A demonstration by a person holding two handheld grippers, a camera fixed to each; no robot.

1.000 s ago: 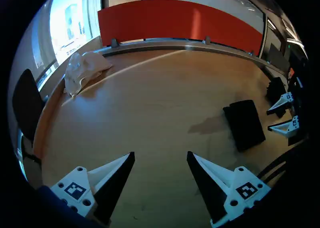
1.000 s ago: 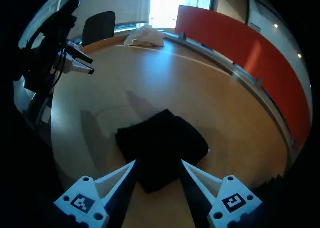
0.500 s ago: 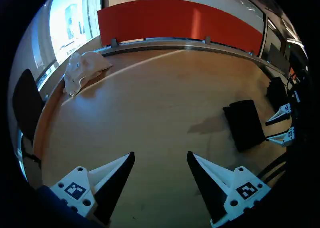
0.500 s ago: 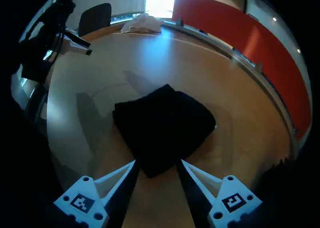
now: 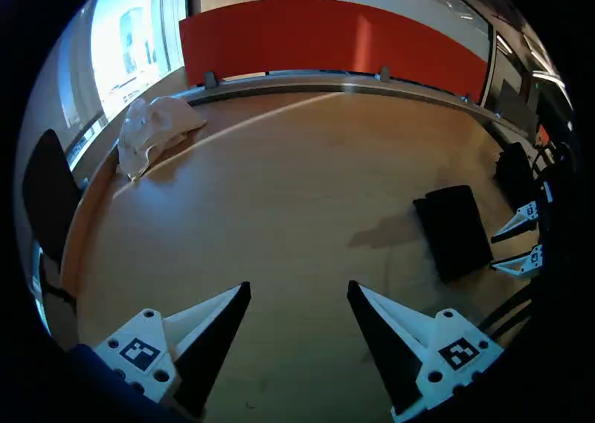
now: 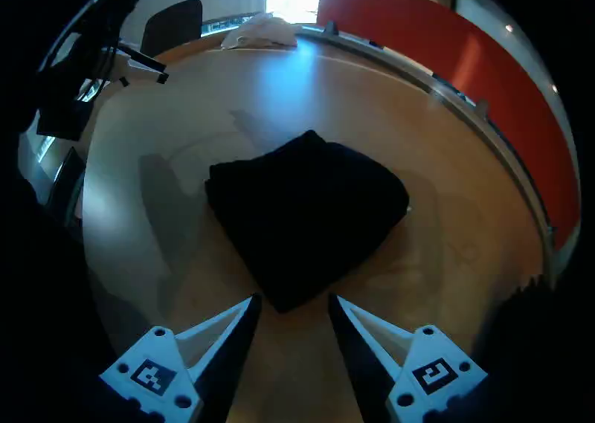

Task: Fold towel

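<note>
Right hand-held gripper (image 6: 294, 298) open, empty; folded black cloth towel (image 6: 305, 207) just ahead of its tips, flat on light wooden table (image 6: 297, 103). Left gripper (image 5: 297, 285) open, well apart. Likely soft, light, limp; best pinched at near corner.

Towel (image 6: 309, 215) matt black cloth — table (image 5: 282, 185) smooth glossy wood, light sheen; white cloth (image 5: 152, 129) matt, wrinkled

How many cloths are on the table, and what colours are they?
black towel: 1
white cloth: 1
Total: 2
</note>
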